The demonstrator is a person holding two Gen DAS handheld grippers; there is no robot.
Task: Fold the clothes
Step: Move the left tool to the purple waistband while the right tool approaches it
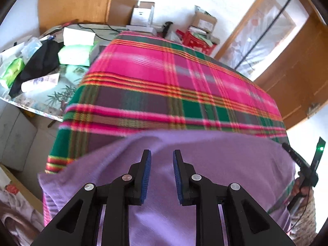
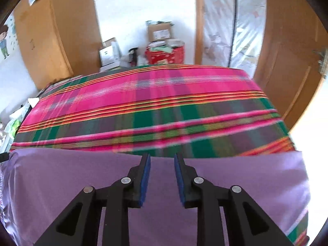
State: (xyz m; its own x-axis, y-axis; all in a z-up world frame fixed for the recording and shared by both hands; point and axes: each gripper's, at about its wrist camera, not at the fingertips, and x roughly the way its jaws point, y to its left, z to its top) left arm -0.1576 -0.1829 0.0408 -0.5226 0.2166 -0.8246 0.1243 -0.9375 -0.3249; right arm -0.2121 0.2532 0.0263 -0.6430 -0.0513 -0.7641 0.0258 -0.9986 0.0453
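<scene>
The plaid blanket [image 1: 164, 78] covers the tabletop to its far and right edges and lies bare beyond the purple garment [image 1: 205, 153], while the cluttered side table [image 1: 51, 94] crowds the far left. The garment lies along the near edge, its folded far border just past both sets of fingertips. The left claw [image 1: 162, 157] and the right claw [image 2: 162, 161] each hang over the purple cloth with pads spread, a clear gap between them, pinching nothing.
</scene>
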